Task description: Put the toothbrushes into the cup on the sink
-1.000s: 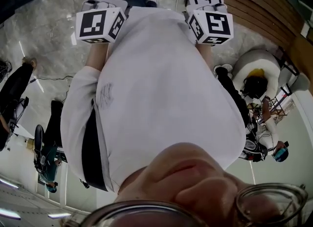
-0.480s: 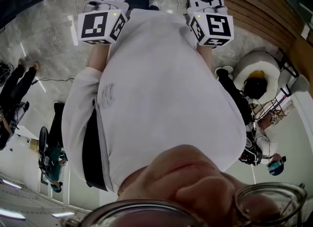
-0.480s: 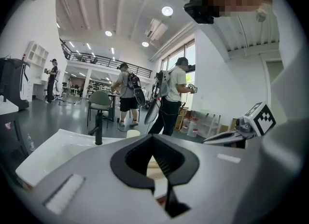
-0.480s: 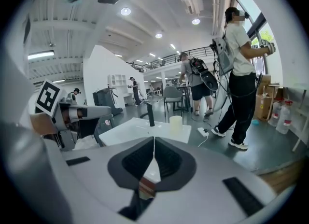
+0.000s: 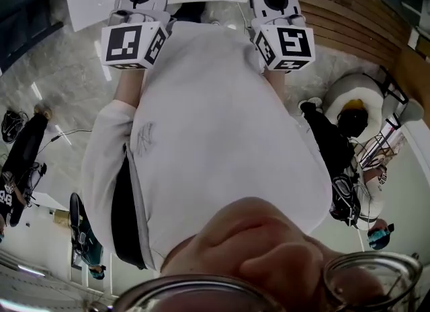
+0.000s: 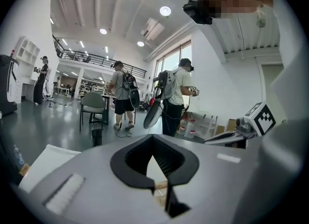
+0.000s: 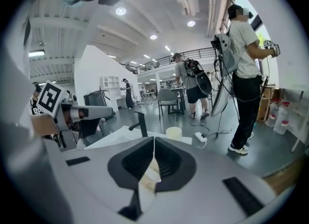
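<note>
Looking along the left gripper (image 6: 153, 141), its two black ribbed jaws stand closed, tip against tip, with nothing caught between them. Only a sliver of white surface and something tan, too small to identify, shows through the diamond-shaped hollow behind the tips. The right gripper (image 7: 153, 141) is likewise closed on itself and empty. Beyond its jaws the short cream-coloured cylindrical cup (image 7: 174, 132) sits upright on the white sink counter (image 7: 116, 138), just to the right of a black angular tap (image 7: 143, 121) and apart from both grippers. In the head view the two grippers are held side by side in front of the person's white shirt (image 5: 222, 122), well apart from each other, their noses pointing toward the edge of that white counter at the top of the picture, above a grey marbled floor (image 5: 60, 68). Farther back in the bright hall stand a grey chair (image 7: 168, 100) and two people with backpacks, one in a grey top (image 7: 192, 85) and one in a pale top (image 7: 244, 73) close on the right.
</note>
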`<state>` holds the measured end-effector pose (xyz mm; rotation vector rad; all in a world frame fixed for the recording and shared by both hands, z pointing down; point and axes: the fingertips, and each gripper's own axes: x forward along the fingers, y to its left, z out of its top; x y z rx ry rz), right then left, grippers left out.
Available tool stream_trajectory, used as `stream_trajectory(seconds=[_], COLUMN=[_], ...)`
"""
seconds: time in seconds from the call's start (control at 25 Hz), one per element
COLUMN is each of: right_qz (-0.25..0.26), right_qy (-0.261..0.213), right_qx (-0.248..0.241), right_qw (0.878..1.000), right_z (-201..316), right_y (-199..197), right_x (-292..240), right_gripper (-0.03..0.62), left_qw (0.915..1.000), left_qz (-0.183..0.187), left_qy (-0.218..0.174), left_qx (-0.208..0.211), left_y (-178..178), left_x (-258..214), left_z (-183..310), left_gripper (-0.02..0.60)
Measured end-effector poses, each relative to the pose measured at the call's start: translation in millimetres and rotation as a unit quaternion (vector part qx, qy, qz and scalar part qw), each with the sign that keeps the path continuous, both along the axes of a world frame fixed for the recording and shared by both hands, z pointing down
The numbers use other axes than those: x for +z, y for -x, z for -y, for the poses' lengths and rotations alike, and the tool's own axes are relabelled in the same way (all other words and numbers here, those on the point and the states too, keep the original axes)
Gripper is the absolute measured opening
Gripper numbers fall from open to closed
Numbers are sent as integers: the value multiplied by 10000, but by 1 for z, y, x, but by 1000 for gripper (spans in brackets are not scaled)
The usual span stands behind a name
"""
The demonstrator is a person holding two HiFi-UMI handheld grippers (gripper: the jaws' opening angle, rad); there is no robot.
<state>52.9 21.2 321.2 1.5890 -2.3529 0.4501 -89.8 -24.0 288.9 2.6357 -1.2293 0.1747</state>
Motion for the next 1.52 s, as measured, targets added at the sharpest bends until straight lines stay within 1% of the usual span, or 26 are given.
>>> stream_trajectory(seconds=[0.2, 0.36, 0.52, 0.6, 0.76, 1.04, 1.16, 1.24, 1.32, 1.52], right_qz=[-15, -4, 13, 7, 21, -39, -93, -211, -416, -984], right_qy=[104, 283, 352, 348, 477, 678, 703, 762, 917, 1254], right_qx=[293, 403, 418, 360, 114, -318, -665, -1009, -1302, -1795], right_qw=[9995, 9988, 9985, 9987, 9988, 9972, 9953, 9917, 9864, 9708], right_z=[20, 29, 39, 46, 59, 86, 94, 96, 98, 99], right_y=[-1, -5, -12, -15, -22, -34, -32, -28, -24, -15], right_x=[5, 17, 23, 25, 35, 50, 53, 56, 67, 97], right_gripper=[11, 11, 11, 11, 11, 11, 11, 12, 12, 12], left_qw=[9997, 9990, 9985, 9987, 9989, 9955, 9945, 9943, 9942, 9943], left_qz=[-11, 24, 96, 102, 137, 232, 258, 259, 253, 253], left_qy=[101, 222, 378, 399, 453, 792, 834, 820, 808, 804], left_qx=[242, 377, 386, 293, 2, -458, -571, -627, -662, -648], left_y=[-5, -14, -20, -22, -24, -23, -23, -23, -24, -27], left_x=[5, 14, 26, 29, 35, 55, 55, 53, 53, 55], left_z=[36, 50, 59, 65, 72, 78, 81, 83, 84, 87], left_gripper=[2, 2, 2, 2, 2, 2, 2, 2, 2, 2])
